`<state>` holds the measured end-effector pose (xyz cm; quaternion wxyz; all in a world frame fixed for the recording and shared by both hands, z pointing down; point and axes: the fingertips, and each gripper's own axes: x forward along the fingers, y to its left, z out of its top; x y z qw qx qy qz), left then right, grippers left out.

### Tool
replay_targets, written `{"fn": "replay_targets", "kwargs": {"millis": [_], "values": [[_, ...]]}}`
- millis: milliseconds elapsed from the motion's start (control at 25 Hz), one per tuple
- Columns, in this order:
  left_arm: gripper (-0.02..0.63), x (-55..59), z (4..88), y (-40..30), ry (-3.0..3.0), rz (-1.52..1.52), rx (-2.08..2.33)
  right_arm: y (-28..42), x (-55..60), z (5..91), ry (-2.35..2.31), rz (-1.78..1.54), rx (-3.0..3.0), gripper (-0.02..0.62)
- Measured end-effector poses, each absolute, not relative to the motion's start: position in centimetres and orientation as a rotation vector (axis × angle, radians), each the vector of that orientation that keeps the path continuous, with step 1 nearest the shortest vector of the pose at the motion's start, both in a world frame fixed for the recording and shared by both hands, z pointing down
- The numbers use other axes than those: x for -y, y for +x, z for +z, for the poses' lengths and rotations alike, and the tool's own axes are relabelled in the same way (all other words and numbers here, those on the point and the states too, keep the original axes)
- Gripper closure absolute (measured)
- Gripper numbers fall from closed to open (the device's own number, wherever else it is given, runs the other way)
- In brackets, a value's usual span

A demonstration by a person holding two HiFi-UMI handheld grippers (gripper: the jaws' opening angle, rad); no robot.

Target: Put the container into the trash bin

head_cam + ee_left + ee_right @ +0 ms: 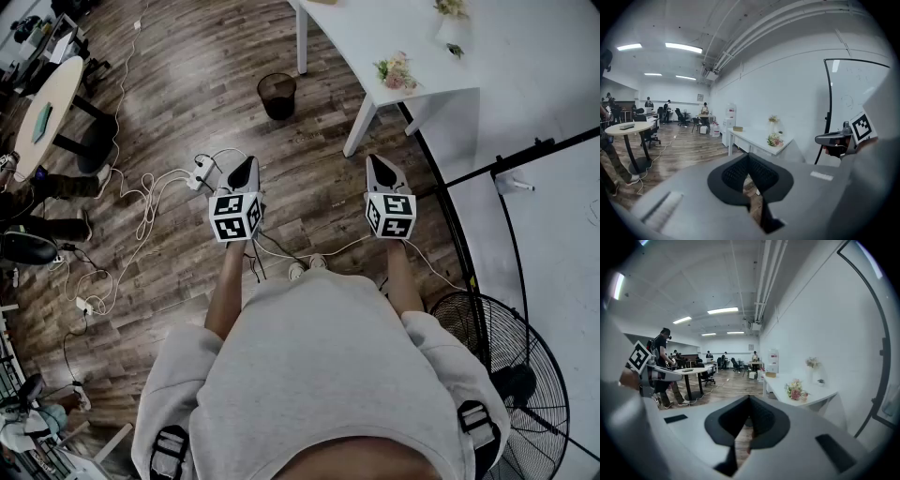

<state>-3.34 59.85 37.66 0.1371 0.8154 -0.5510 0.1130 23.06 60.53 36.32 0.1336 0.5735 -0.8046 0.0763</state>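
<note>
A: How are the 2 grippers held?

B: Side by side ahead of the chest, well apart, both tipped slightly downward. The left gripper (242,169) and right gripper (377,165) point the same way, roughly parallel.

A: And the jaws?

B: Each pair is closed tip to tip, with nothing between them.

A: Arms?

B: The left forearm (225,291) and right forearm (401,281) are bare, stretched forward from grey sleeves (178,375), elbows near the body.
</note>
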Motion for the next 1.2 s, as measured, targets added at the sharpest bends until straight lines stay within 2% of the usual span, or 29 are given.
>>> {"fn": "replay_targets", "kwargs": {"millis": [1200], "values": [[0.595, -62.2, 40.1, -4.8, 2.369, 0.333, 1.514, 19.5, -63.4, 38.1, 1.64, 0.213, 2.281, 0.58]]}}
